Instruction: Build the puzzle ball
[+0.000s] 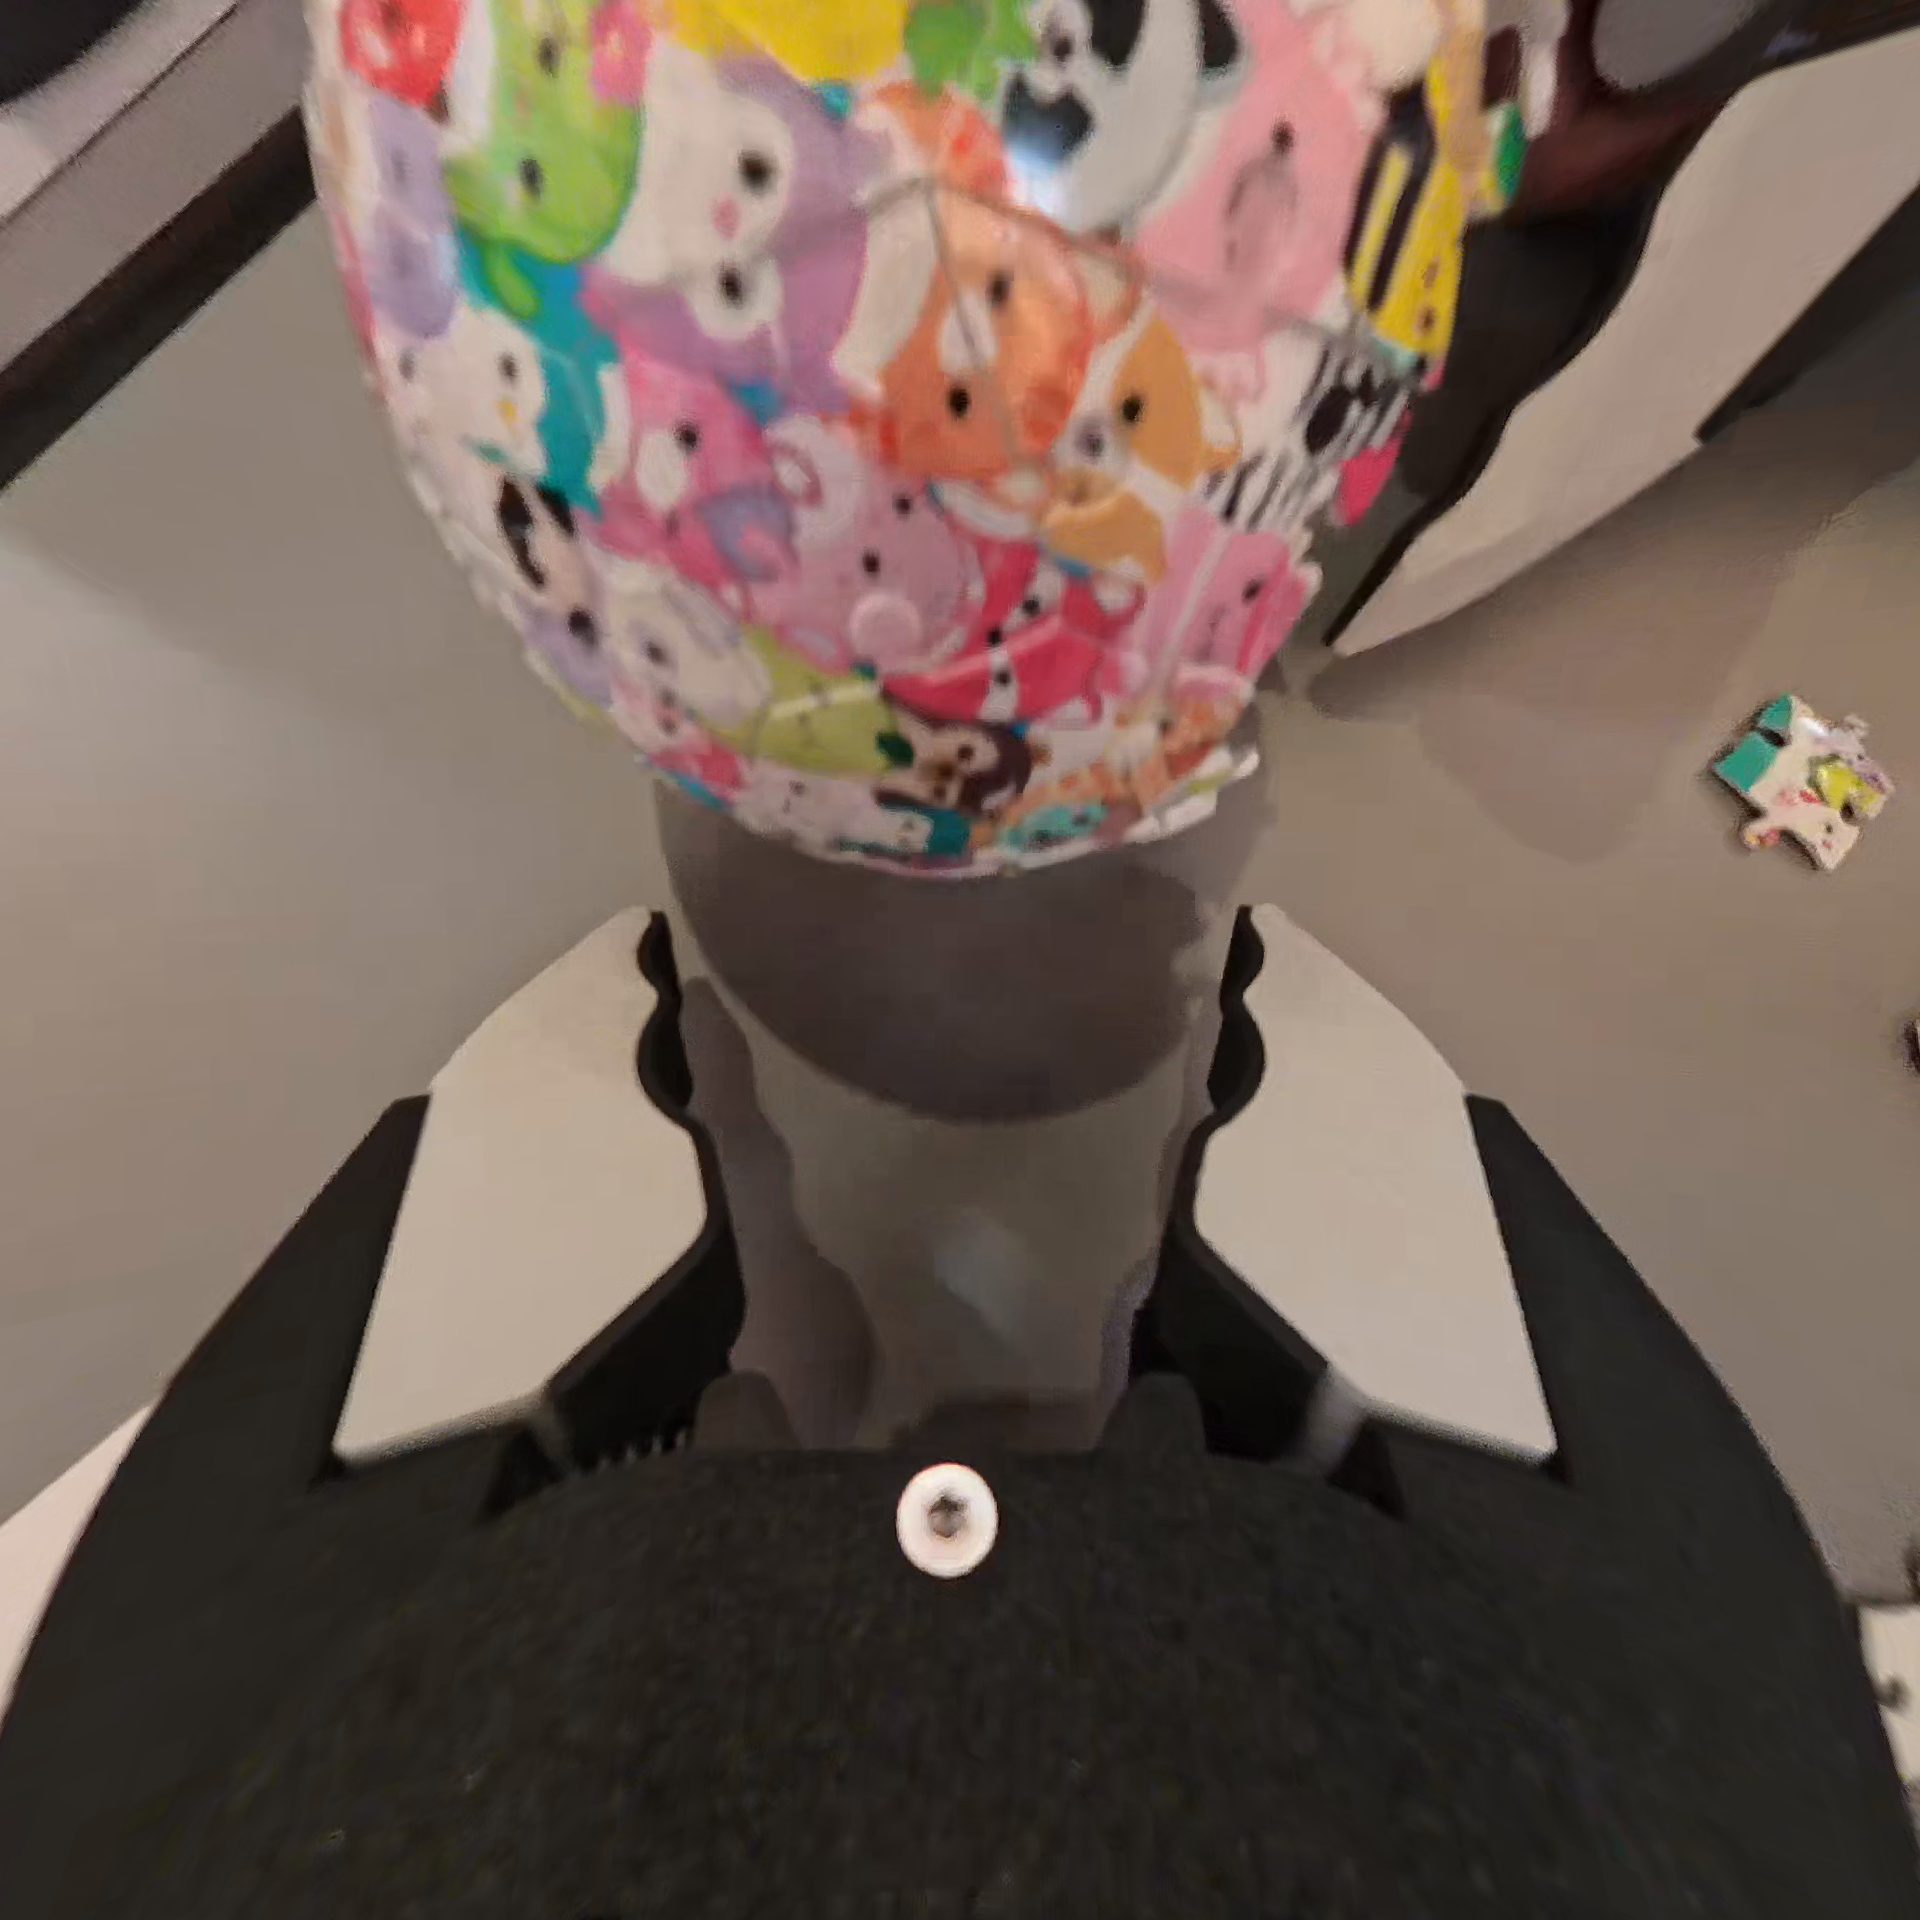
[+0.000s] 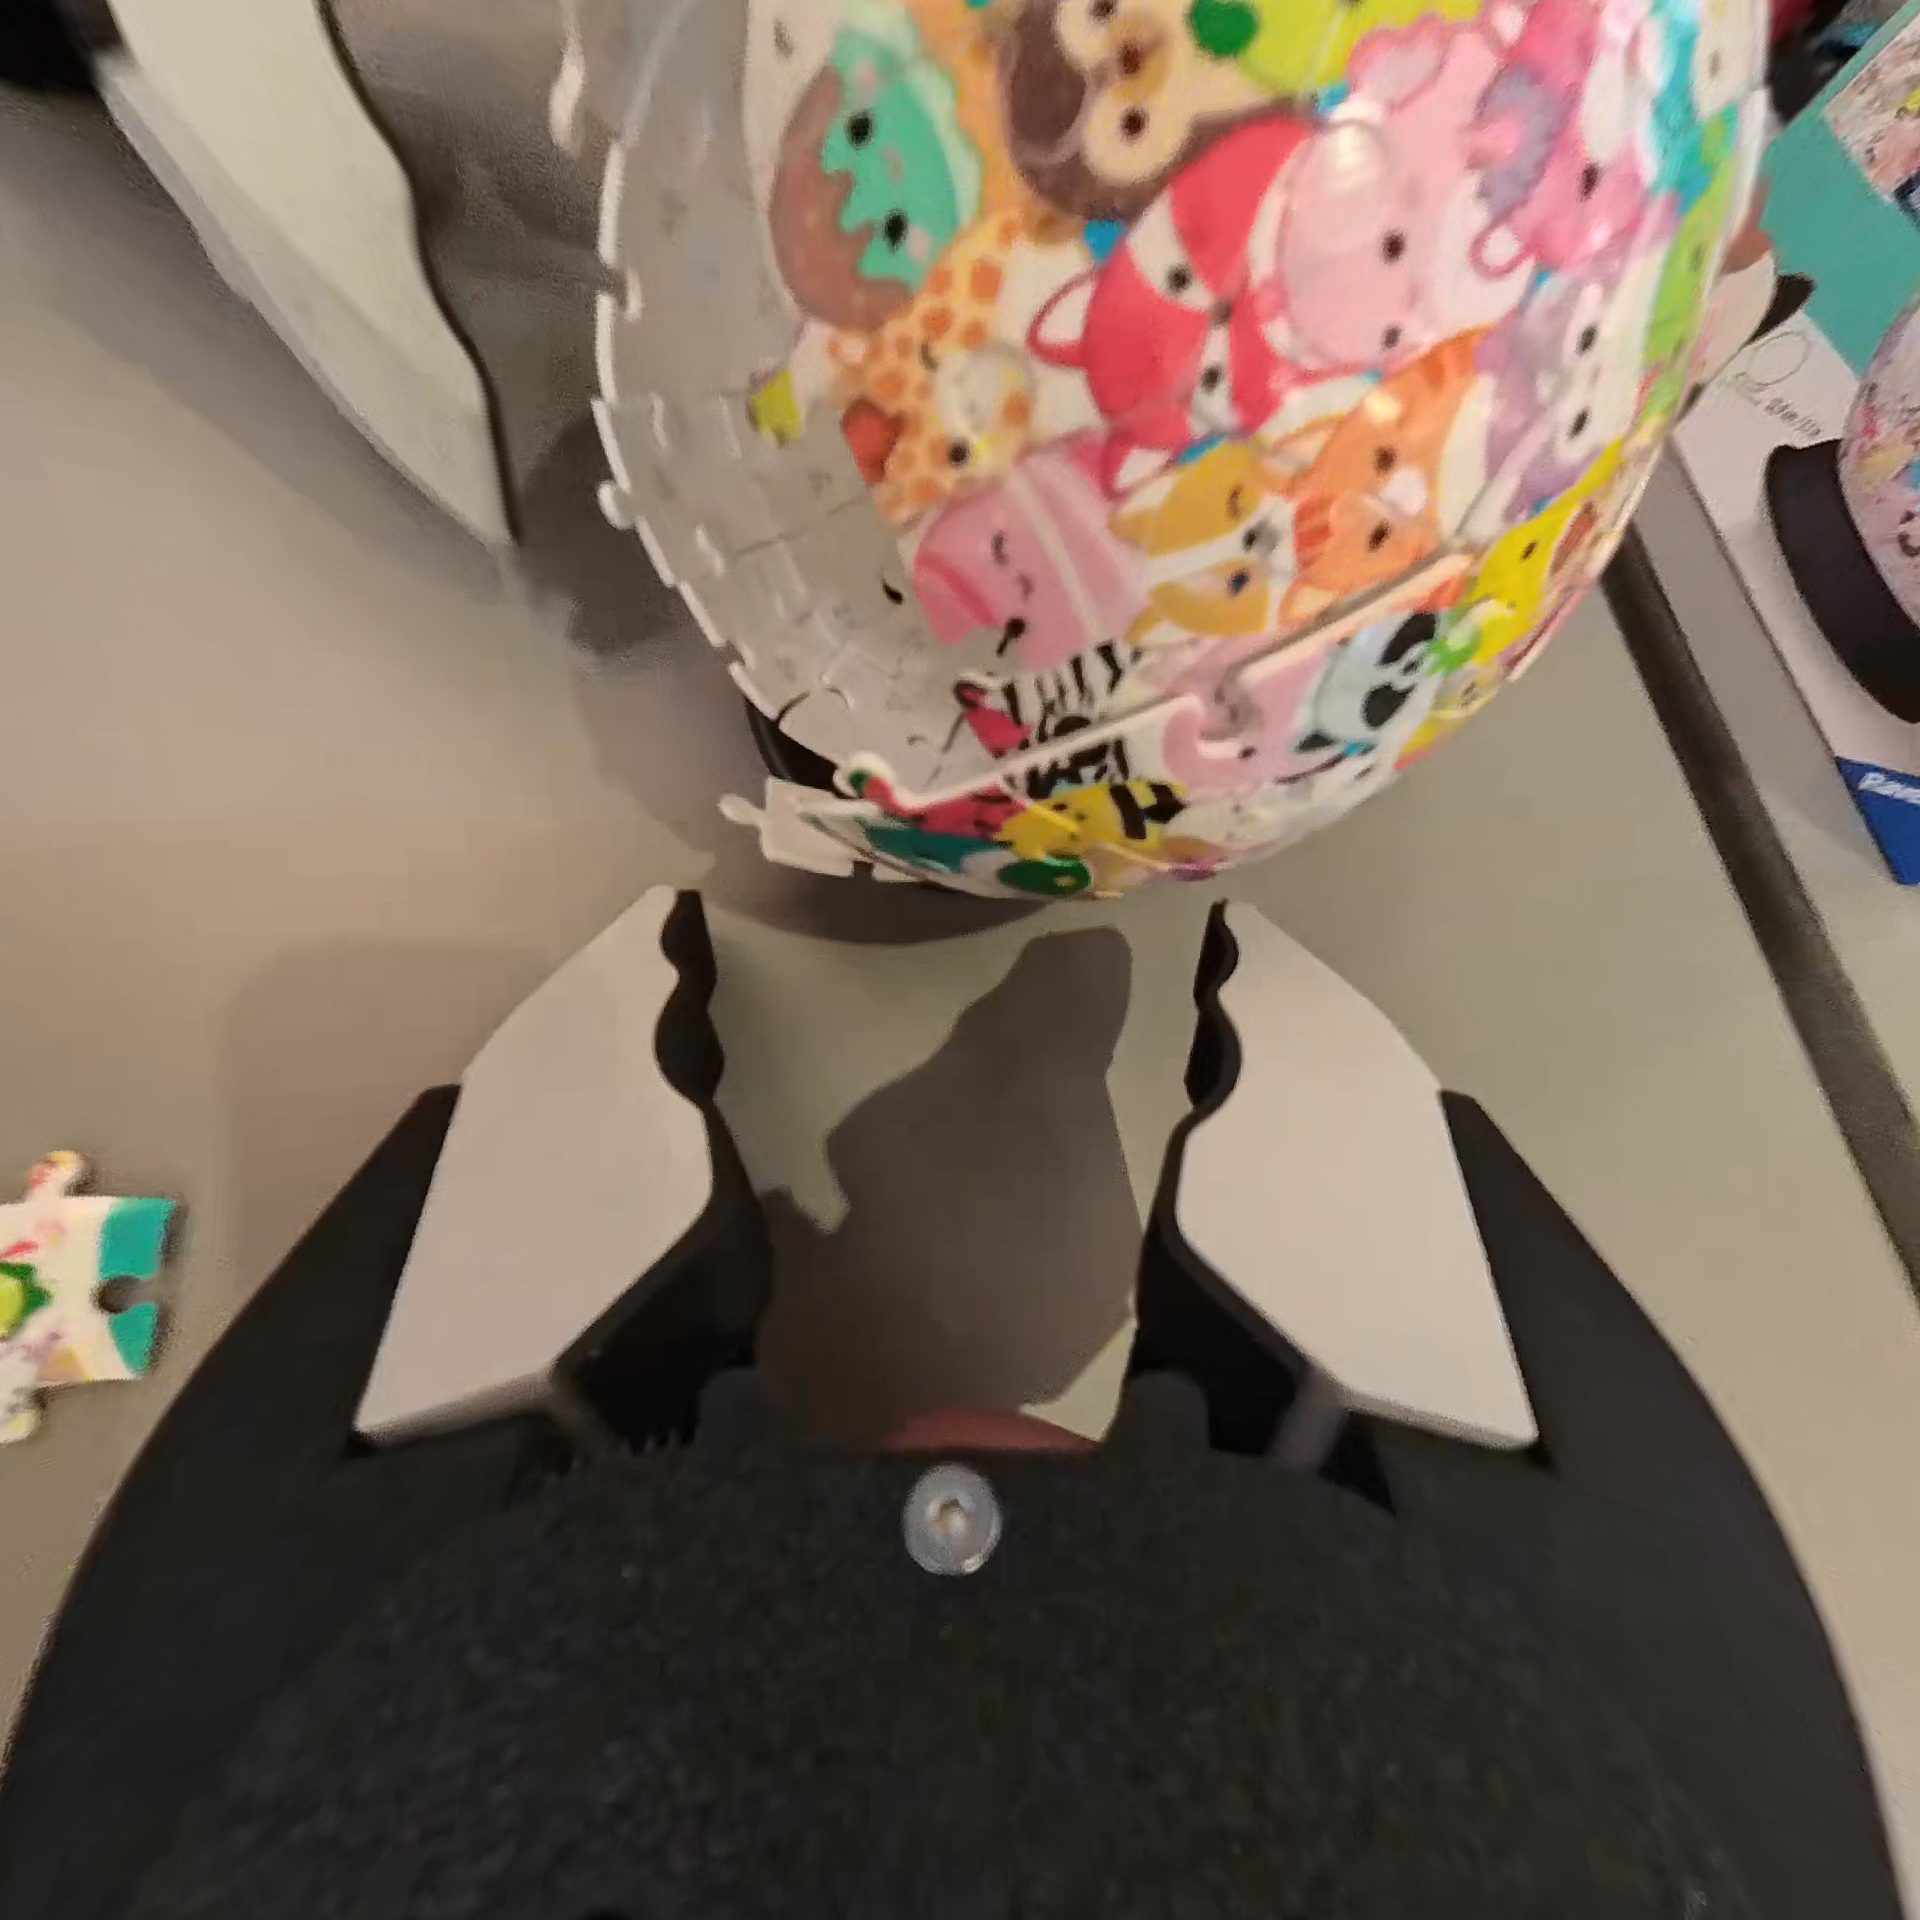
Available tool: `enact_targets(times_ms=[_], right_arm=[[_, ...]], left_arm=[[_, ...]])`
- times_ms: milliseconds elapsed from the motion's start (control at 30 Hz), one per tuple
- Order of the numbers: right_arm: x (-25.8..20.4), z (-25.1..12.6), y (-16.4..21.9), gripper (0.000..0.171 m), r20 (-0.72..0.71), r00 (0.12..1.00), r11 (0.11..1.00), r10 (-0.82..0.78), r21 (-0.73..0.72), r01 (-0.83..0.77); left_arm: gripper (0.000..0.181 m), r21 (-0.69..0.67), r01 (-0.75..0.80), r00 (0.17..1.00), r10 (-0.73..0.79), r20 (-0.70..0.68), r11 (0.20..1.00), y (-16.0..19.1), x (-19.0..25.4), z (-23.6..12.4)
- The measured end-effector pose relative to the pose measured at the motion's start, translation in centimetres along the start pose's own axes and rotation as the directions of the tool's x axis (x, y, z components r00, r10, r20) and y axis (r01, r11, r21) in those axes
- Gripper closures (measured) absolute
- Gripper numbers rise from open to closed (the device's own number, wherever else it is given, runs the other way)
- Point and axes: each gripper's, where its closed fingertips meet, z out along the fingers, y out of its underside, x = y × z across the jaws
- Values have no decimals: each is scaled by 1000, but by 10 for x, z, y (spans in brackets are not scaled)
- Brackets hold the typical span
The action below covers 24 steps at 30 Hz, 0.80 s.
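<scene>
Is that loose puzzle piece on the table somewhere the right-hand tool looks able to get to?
Probably yes. The loose piece lies flat on bare table just left of the open, empty right tool, with nothing between them. The puzzle ball sits ahead, out of that path.

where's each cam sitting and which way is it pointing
Left wrist view: on the left tongs, angled down at the puzzle ball; its own open fingers show.
Right wrist view: on the right tongs, facing the ball's unfinished white-edged side; its own open fingers show, box at right.
Shared: the ball, the grey table, one loose puzzle piece.
</scene>
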Motion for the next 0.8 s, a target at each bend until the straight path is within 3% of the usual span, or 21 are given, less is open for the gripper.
enact_targets(times_ms=[133, 333, 500, 800], right_arm=[[-10, -5, -10, 78, 54, 997, 998, 61, 28, -63], [-29, -15, -18, 75, 88, 994, 997, 67, 30, -70], [-20, -18, -17, 83, 42, 999, 998, 33, 48, -35], [0, 6, 1, 81, 14, 998, 998, 61, -33, -61]], left_arm=[[98, 19, -19, 1000, 18, 8, 1000, -13, 4, 5], [96, 35, 17, 1000, -17, 5, 999, -18, 1, -2], [99, 55, 10, 1000, -9, -20, 998, -18, 3, -3], [106, 56, 7, 999, -5, -37, 998, -18, -4, -1]])
